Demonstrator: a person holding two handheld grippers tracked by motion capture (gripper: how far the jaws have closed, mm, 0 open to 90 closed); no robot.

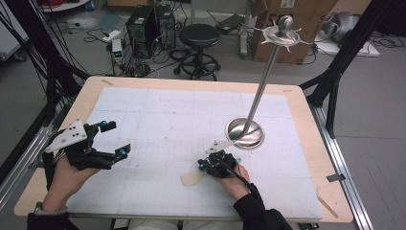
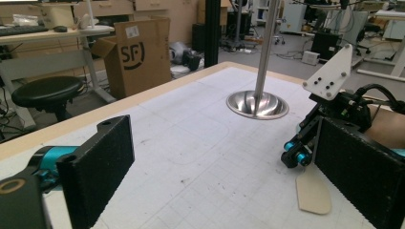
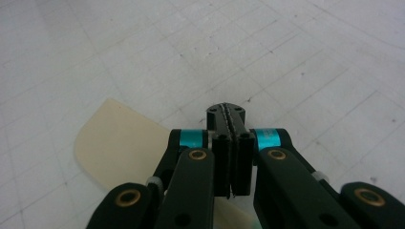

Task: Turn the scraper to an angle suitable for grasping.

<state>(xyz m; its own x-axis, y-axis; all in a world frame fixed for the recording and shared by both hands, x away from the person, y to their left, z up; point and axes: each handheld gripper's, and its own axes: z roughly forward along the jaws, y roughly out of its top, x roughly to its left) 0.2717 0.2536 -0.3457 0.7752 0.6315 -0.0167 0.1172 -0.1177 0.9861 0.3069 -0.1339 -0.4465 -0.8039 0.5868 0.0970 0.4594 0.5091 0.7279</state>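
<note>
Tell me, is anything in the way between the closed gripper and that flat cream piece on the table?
Nothing visible is. The right gripper, jaws shut, sits right at the cream piece on the white mat. The metal stand is off to the side.

Left tool (image 1: pixel 116 139) held low at the left, jaws spread wide, nothing between them, forearm entering from the bottom edge. Right tool (image 1: pixel 205 166) angled down toward the worktop, jaws pressed together, dark sleeve behind the hand.
</note>
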